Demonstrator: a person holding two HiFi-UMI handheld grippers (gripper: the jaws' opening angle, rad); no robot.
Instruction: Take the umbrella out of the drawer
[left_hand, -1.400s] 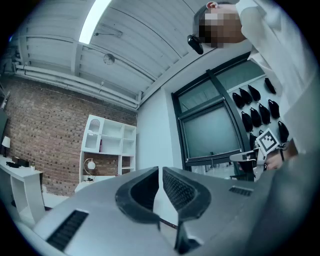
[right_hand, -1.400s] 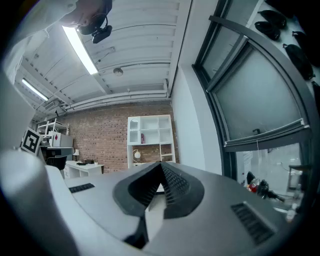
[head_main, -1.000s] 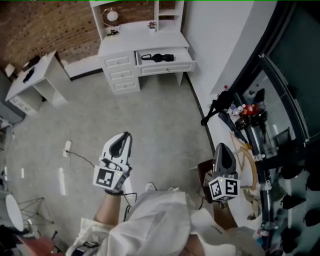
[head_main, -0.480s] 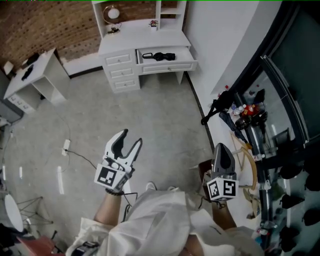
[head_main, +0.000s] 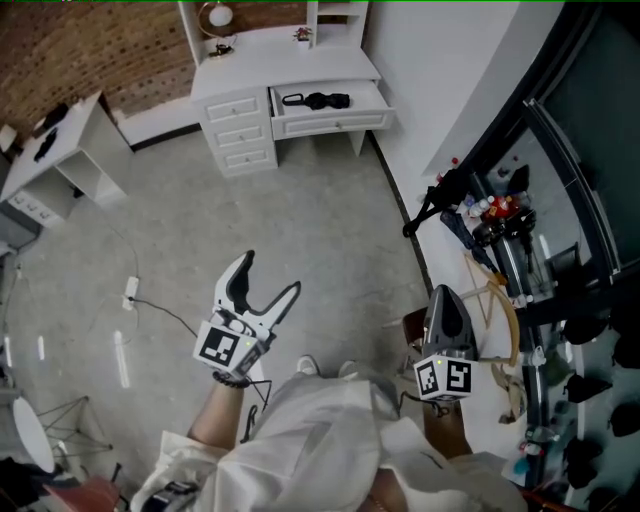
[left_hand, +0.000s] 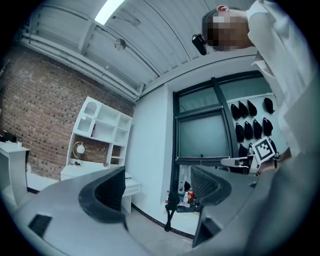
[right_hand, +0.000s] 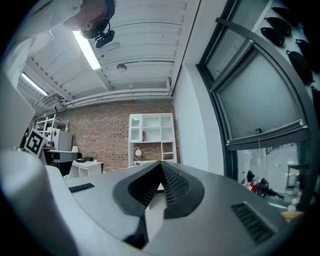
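So the black folded umbrella (head_main: 315, 100) is lying in the open drawer (head_main: 332, 122) of the white counter (head_main: 285, 68) at the far end of the room, up against the brick wall (head_main: 90, 50). That drawer is the wide 1 under the counter top, just right of a stack of 3 small closed drawers (head_main: 242, 132).

Both grippers are well apart from it, out over the grey floor (head_main: 300, 220) and close in front of the person's white top (head_main: 320, 440) (so nowhere near touching the umbrella).

The left gripper (head_main: 272, 272) (left_hand: 160, 187) has just been opening its jaws. They now stand wide apart with nothing between them, and the left gripper view only shows the room through the gap. The right gripper (head_main: 445, 292) (right_hand: 161, 170) has its 2 jaws closed together on nothing, and in the right gripper view the ribbed pads meet at the tips.

A round lamp (head_main: 217, 16) sits on the counter top, and a cable (head_main: 160, 308) runs over the floor just left of the left gripper.
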